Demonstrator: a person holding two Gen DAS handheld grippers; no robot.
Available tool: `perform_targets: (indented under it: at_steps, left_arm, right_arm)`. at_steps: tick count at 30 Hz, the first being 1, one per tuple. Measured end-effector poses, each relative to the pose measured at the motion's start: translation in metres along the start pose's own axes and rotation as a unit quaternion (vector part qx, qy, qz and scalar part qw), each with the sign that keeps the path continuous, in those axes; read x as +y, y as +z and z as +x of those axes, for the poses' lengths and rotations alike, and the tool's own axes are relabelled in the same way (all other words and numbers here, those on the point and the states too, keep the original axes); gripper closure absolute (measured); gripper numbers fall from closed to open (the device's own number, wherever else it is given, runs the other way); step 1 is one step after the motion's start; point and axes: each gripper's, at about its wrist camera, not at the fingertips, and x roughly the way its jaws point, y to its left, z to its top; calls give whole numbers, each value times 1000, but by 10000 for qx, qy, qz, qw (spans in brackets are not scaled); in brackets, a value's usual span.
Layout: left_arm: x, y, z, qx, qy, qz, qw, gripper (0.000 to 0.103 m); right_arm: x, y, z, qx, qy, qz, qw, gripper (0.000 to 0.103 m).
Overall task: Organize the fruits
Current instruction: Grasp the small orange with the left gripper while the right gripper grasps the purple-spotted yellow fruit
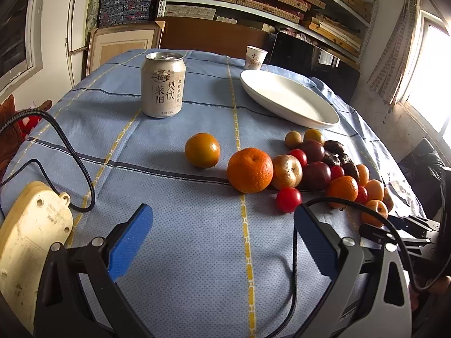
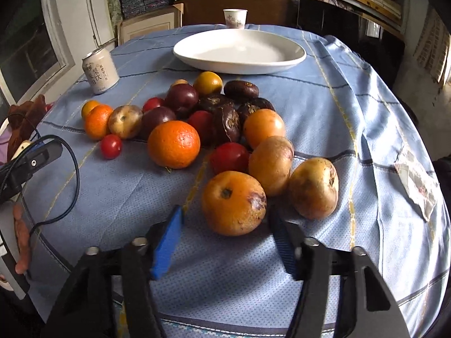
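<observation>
Both claws are hanging wide open over the blue tablecloth, gripping nothing. The left gripper is facing bare cloth; the right gripper is sitting just short of a bruised orange fruit. The fruit pile is lying between it and the far white plate, with a can standing at far left.

Mixed fruits heaped beside white plate

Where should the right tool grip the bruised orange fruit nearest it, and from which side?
Across its widest middle, coming straight in from the near side. The bruised orange fruit is round and already sits just ahead of the open right tool, its near face unblocked; neighbours crowd behind.
</observation>
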Motion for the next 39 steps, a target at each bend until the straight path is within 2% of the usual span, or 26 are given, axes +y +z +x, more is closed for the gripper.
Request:
perform_targets:
  at_steps: [11, 13, 17, 19, 21, 24, 26, 27, 29, 31, 34, 39]
  left_arm:
    - [4, 0, 6, 167, 2, -92, 9998, 5]
    - [4, -1, 8, 194, -10, -100, 9998, 5]
    - [7, -1, 11, 275, -88, -193, 9994, 5]
    - [10, 0, 13, 315, -265, -246, 9988, 5]
    - [14, 6, 13, 332, -405, -256, 9983, 5]
    - [17, 27, 12, 200, -235, 46, 9995, 5]
    - [22, 44, 19, 280, -141, 83, 9995, 5]
    - [26, 52, 26, 392, -206, 8, 9990, 5]
    - [34, 66, 39, 641, -493, -291, 9963, 10]
    - [38, 73, 49, 821, -695, -521, 9928, 30]
    - [38, 81, 66, 1061, -846, -739, 9880, 46]
    - [35, 87, 79, 1095, -564, -795, 9892, 47]
  right_arm:
    - [-6, 4, -5, -318, 188, 374, 9986, 53]
    - [-8, 3, -4, -348, 179, 397, 9984, 59]
    - [-14, 0, -6, -374, 375, 535, 9972, 60]
    - [-18, -2, -7, -417, 480, 585, 9963, 60]
    - [-20, -4, -7, -444, 594, 616, 9953, 60]
    - [-22, -8, -8, -502, 762, 616, 9939, 60]
    - [-22, -10, -9, -529, 843, 615, 9931, 60]
    - [-22, -11, -9, -541, 855, 597, 9931, 60]
    - [-22, -13, -8, -586, 869, 589, 9927, 60]
    - [-22, -15, -9, -618, 895, 586, 9923, 60]
    - [-24, -16, -9, -648, 947, 594, 9916, 60]
    - [-27, -17, -8, -662, 1062, 656, 9900, 60]
